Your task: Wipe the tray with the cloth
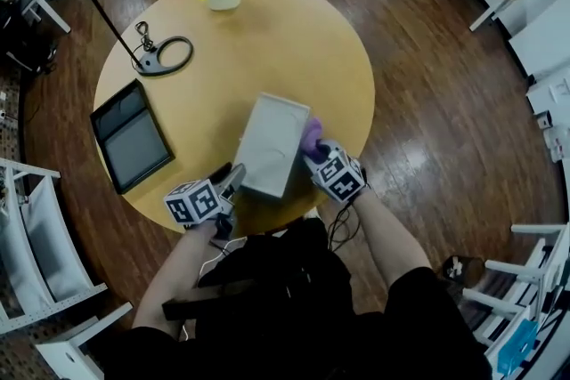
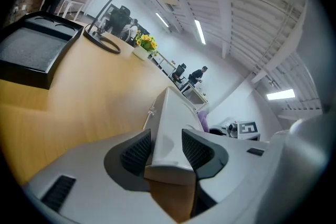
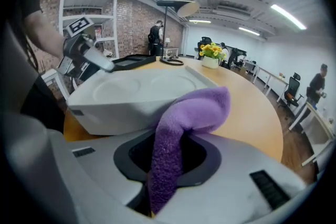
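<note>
Left fingers [image 2: 197,150] tight on the smooth white rectangular tray [image 2: 170,123], right fingers [image 3: 200,160] tight on fuzzy purple cloth [image 3: 178,123].

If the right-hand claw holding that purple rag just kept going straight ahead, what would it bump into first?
The white tray, most likely: the right gripper, shut on the purple cloth, points at its near side, and the cloth's free end lies against it.

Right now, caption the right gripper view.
Right gripper grips a purple fleece cloth at the white plastic tray's side.
</note>
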`<state>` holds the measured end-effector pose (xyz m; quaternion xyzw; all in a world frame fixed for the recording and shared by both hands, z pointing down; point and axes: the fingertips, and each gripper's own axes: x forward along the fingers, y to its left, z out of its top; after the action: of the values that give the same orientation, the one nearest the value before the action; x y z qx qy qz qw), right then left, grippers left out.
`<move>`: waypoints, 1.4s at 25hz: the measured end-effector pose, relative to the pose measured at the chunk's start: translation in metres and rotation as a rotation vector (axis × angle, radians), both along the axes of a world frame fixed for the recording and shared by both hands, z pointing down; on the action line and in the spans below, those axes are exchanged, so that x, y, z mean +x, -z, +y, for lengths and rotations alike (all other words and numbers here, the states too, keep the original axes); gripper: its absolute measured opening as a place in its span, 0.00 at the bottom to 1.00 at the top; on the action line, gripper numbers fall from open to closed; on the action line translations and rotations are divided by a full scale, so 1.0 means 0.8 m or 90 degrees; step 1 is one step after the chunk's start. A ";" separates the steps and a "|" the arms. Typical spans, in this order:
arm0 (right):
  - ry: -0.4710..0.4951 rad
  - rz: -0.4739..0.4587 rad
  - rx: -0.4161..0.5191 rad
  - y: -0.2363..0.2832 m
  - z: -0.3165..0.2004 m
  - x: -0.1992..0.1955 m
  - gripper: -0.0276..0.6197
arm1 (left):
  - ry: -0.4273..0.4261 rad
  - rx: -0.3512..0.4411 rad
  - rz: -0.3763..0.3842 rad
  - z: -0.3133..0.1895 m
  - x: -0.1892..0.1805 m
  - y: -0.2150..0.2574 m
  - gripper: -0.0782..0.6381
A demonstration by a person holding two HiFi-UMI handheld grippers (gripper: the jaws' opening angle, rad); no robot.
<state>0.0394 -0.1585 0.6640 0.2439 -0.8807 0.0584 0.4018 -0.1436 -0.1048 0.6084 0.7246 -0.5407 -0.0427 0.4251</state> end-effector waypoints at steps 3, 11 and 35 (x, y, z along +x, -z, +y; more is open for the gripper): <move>0.004 0.008 0.021 -0.006 0.026 -0.003 0.17 | -0.023 0.007 0.004 0.000 0.002 0.002 0.36; 0.075 0.052 0.081 0.008 0.073 -0.012 0.17 | -0.048 0.019 -0.003 0.000 0.003 0.006 0.36; 0.117 -0.064 0.003 0.033 0.209 -0.034 0.17 | -0.032 0.039 0.023 -0.001 0.005 0.016 0.34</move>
<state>0.0122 0.0084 0.6374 0.1601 -0.9186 0.0313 0.3599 -0.1399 -0.1053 0.5957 0.7496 -0.5131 -0.0616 0.4136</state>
